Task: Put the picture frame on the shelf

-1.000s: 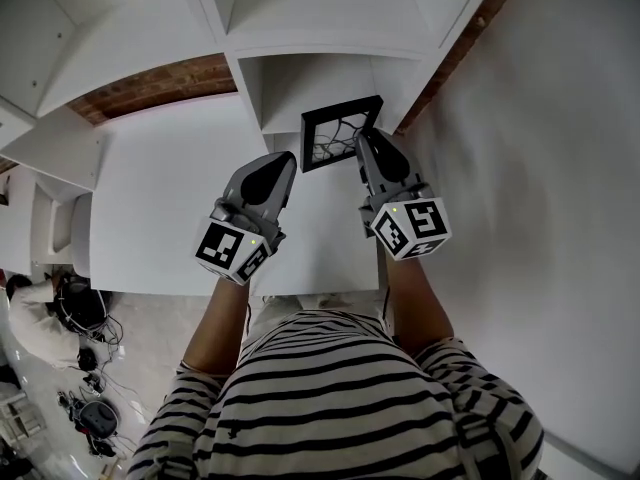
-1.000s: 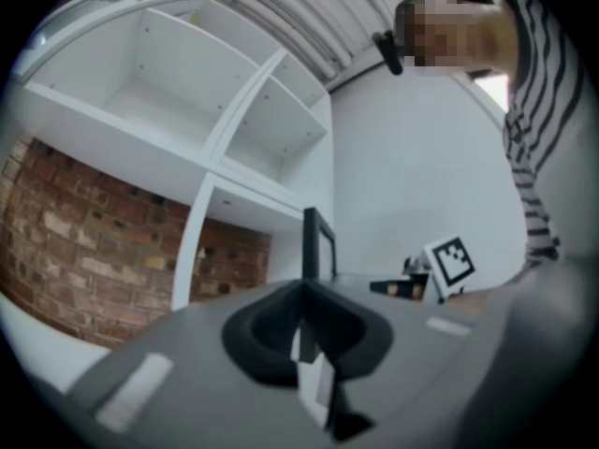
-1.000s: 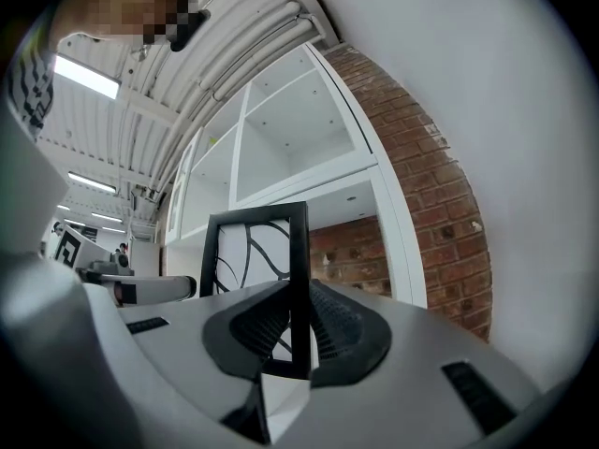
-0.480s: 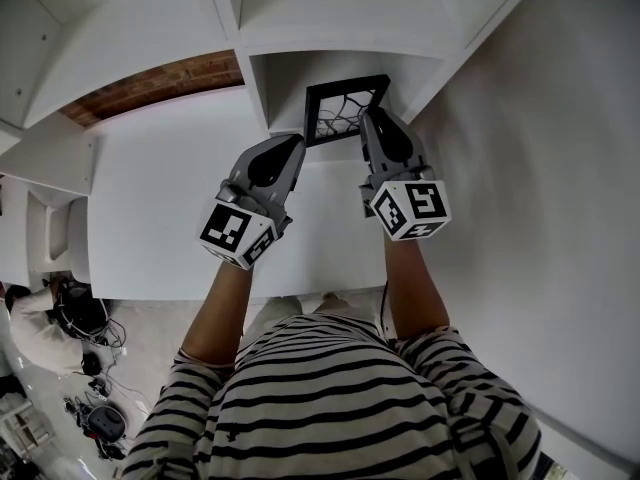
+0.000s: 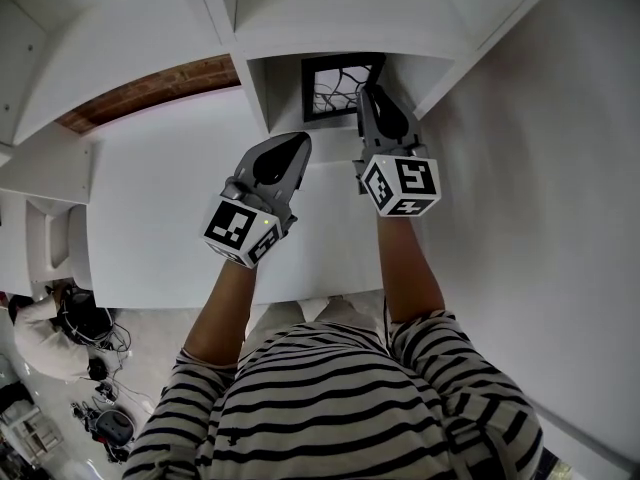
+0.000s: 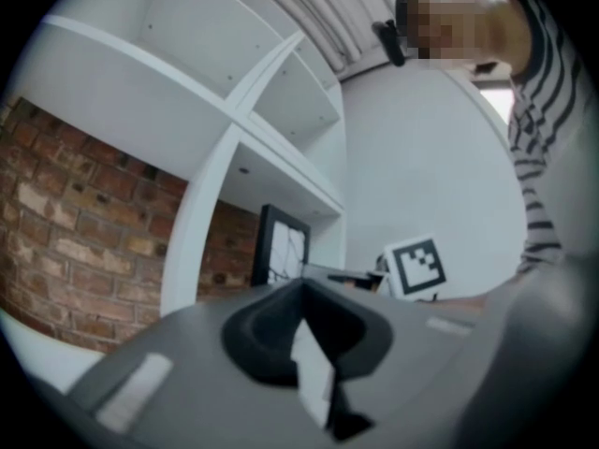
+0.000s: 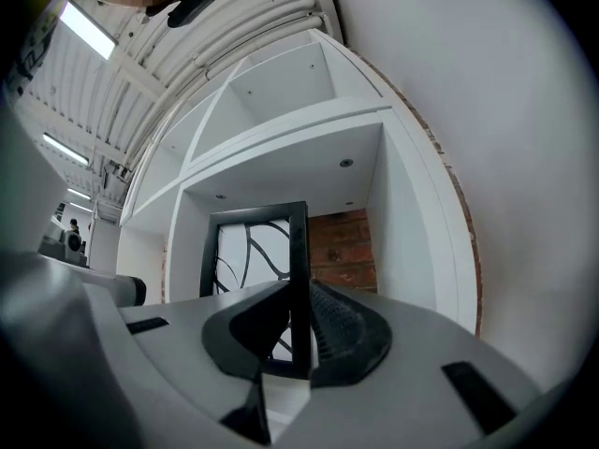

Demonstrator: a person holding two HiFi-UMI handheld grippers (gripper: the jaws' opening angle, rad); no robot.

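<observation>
The picture frame (image 5: 338,86) is black with a white picture of dark curved lines. It stands upright inside the lowest shelf compartment (image 5: 290,96) of the white shelf unit. My right gripper (image 5: 372,98) is shut on the frame's right edge (image 7: 299,279), the black bar pinched between its ribbed pads. My left gripper (image 5: 285,150) hovers to the left, outside the compartment, shut and holding nothing. From the left gripper view the picture frame (image 6: 279,246) shows past the white shelf upright (image 6: 201,218).
White shelf partitions (image 5: 250,63) divide the unit into several compartments. A brick wall (image 5: 150,88) shows behind the open shelves. A white wall (image 5: 560,168) runs along the right. The white shelf base (image 5: 170,198) lies under both grippers.
My right gripper has carried the frame forward into the lowest shelf compartment. The left gripper has moved forward a little alongside it.
</observation>
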